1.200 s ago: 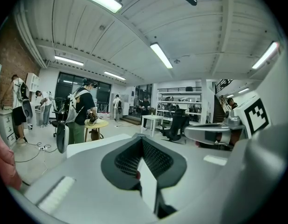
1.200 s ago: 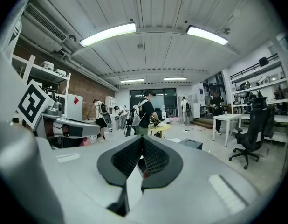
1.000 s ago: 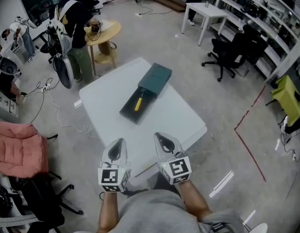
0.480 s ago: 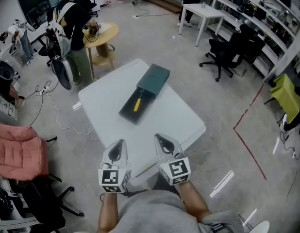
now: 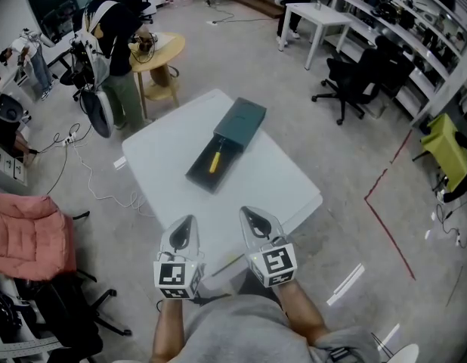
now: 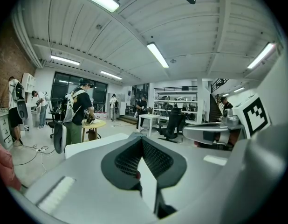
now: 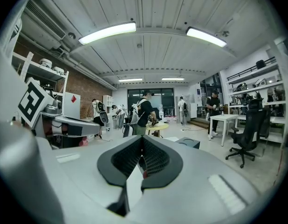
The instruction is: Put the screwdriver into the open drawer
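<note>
A yellow-handled screwdriver (image 5: 214, 161) lies inside the open drawer (image 5: 197, 175) of a dark green box (image 5: 243, 122), in the middle of the white table (image 5: 271, 184). My left gripper (image 5: 184, 226) and right gripper (image 5: 253, 218) hover side by side over the table's near edge, well short of the drawer. Both are shut with nothing between their jaws; the pads meet in the left gripper view (image 6: 142, 146) and the right gripper view (image 7: 142, 146). The box's far end (image 7: 188, 143) shows past the right jaws.
A person with a backpack (image 5: 111, 29) stands by a round wooden table (image 5: 162, 50) at the back left. A black office chair (image 5: 356, 82) and a white desk (image 5: 318, 17) stand at the back right. A pink chair (image 5: 29, 233) is at the left.
</note>
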A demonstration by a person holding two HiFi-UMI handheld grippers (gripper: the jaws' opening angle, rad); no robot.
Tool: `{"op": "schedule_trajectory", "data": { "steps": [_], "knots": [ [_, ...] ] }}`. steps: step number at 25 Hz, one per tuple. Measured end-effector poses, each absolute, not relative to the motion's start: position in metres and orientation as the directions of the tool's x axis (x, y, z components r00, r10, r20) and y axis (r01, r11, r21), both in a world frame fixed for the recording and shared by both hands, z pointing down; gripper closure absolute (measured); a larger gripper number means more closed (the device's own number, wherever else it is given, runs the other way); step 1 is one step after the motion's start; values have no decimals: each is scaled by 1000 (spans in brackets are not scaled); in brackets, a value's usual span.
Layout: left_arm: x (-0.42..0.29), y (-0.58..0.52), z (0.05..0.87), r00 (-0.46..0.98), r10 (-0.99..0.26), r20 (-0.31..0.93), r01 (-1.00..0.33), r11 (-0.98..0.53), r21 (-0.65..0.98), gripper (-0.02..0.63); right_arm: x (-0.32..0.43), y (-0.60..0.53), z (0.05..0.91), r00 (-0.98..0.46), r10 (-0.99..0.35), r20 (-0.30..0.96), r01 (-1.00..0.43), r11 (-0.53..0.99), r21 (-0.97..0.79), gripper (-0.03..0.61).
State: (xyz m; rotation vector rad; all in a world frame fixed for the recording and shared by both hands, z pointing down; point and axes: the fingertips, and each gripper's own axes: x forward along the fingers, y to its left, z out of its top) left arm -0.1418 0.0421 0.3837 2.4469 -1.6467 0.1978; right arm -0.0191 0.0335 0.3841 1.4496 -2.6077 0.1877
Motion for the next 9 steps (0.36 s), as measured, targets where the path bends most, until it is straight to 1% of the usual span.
{"op": "schedule_trajectory", "data": {
  "steps": [9],
  "knots": [
    [-142, 37, 383, 380, -900, 214, -925, -372, 79, 601, -21, 28, 383, -524, -829, 196, -849, 528, -35, 575]
  ]
}}
